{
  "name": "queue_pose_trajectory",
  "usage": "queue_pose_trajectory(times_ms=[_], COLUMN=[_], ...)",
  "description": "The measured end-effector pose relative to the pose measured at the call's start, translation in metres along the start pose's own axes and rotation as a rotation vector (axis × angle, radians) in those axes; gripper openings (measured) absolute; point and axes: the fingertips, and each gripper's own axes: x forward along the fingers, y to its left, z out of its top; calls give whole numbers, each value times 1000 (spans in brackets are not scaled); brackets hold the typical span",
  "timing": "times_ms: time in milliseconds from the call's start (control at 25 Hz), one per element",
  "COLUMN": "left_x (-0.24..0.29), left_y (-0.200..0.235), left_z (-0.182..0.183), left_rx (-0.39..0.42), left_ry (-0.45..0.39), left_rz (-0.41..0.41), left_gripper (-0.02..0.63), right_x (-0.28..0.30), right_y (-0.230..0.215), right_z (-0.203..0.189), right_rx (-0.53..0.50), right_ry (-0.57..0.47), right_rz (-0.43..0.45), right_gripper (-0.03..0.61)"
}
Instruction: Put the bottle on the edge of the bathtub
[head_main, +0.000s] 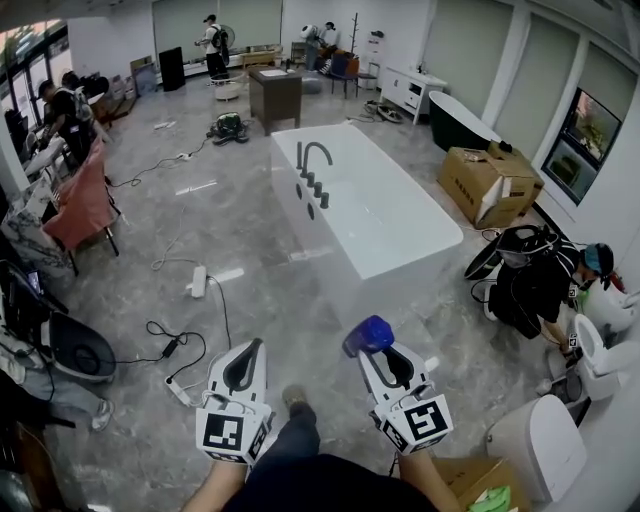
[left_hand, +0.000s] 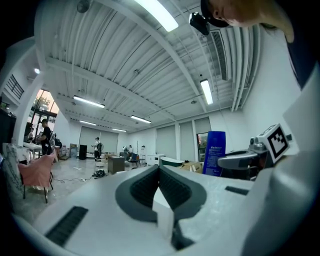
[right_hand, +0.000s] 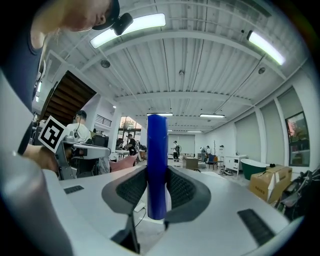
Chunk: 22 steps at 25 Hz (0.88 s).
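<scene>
A blue bottle (head_main: 368, 335) is clamped between the pads of the right tongs (head_main: 379, 354), which are closed on its sides and hold it in the air above the grey tiled floor (head_main: 250, 235). The left tongs (head_main: 249, 352) are just beside them, jaws fully together with nothing between. Ahead, well apart from both, a white bathtub (head_main: 452, 238) with a dark tap (head_main: 312, 160) stands on the floor, and cardboard boxes (head_main: 490, 185) lie to its right.

Glossy grey floor (head_main: 250, 240), cardboard box (head_main: 488, 183), ceiling striplights (right_hand: 145, 22)
</scene>
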Motion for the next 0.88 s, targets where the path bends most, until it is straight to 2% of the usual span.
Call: queue_pose_trajectory(times_ms=[280,440,560,760,880], left_x=[99,156,192,231,251], left_y=[52,79,95,120,128], left_z=[0,11,13,4,-3], left_rx=[7,2,32,-8,4], left_ry=[-35,-42,-45,1,21], left_rz=[39,31,17,42,39], left_gripper=[2,2,2,2,2], right_x=[92,151,190,244,267], right_y=[-53,-81,-99,-119,-133], right_z=[-6,-1,2,5,6], right_rx=[-9,-7,-8,-6,5], right_ry=[2,-10,-26,-41,-61], right_rz=[16,32,42,77,80], right_gripper=[133,133,133,133,133])
